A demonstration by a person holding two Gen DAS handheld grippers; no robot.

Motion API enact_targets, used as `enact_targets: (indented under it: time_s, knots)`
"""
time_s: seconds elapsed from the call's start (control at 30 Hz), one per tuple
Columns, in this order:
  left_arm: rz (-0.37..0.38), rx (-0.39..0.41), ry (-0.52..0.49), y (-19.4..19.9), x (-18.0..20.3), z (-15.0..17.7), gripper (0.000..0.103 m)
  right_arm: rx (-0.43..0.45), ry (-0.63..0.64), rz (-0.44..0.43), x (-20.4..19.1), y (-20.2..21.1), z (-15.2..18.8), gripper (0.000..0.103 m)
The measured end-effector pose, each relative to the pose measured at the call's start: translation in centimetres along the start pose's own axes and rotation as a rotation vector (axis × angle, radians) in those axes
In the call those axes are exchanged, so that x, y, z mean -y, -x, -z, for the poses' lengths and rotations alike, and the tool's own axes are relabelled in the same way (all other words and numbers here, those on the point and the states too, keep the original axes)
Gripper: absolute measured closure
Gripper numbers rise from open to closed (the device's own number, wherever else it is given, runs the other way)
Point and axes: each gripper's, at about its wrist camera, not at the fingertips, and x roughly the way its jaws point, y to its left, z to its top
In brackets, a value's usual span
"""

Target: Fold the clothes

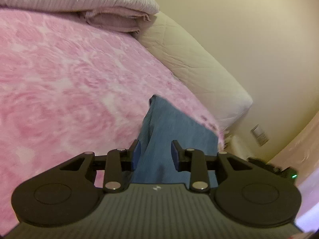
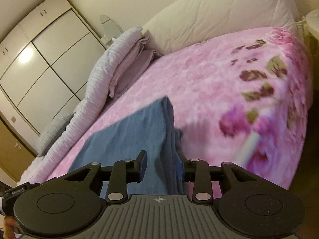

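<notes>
The blue garment (image 1: 169,131) lies on the pink floral blanket (image 1: 65,75) that covers the bed, and both grippers sit over its near end. In the left wrist view the left gripper (image 1: 156,152) has its two fingers apart, with a strip of the blue cloth running up between them from under the gripper body toward a far corner that ends on the blanket; the cloth passes between the blue pads (image 1: 136,153) with gaps on both sides, so the fingers stand open around it and do not pinch it. The garment's right edge lies close to the blanket's edge, beyond which the white quilted mattress (image 1: 199,63) shows. In the right wrist view the right gripper (image 2: 162,164) is likewise spread, and the garment (image 2: 127,135) stretches away from it as a broad flat panel to the left with a thicker folded ridge of layers running straight between the fingers. The ridge lies close against the right finger, though the blur makes contact unclear, while the left finger rests over the flat panel without closing on it. Beyond the garment, a stack of folded pale bedding (image 2: 119,63) sits at the far side of the blanket near the white wardrobe (image 2: 39,59), well apart from the cloth.
</notes>
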Motion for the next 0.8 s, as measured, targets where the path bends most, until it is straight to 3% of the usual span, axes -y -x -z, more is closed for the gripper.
enact_targets:
  time_s: [0.17, 0.37, 0.5, 0.53, 0.67, 0.8]
  knots:
    - [0.046, -0.047, 0.116, -3.7, -1.6, -3.6, 0.076, -0.059, -0.056, -0.055, 1.3, -2.6, -3.1, 0.069]
    - [0.072, -0.137, 0.129, -7.5, -1.9, -4.9, 0.082, -0.107, -0.012, -0.064, 1.2, -4.6, -4.8, 0.070]
    - [0.101, -0.149, 0.058, -8.3, -1.4, -4.9, 0.099, -0.116, 0.028, -0.072, 0.9, -5.4, -5.6, 0.074]
    - [0.116, -0.141, 0.028, -8.2, -1.2, -5.0, 0.100, -0.110, 0.051, -0.067, 0.6, -5.4, -5.8, 0.091]
    - [0.173, -0.111, -0.093, -7.9, -0.2, -5.2, 0.100, -0.104, 0.125, -0.043, 0.3, -5.7, -5.8, 0.096]
    - [0.131, -0.112, -0.139, -8.8, -1.0, -4.7, 0.099, -0.100, 0.112, -0.028, 1.5, -6.3, -5.0, 0.097]
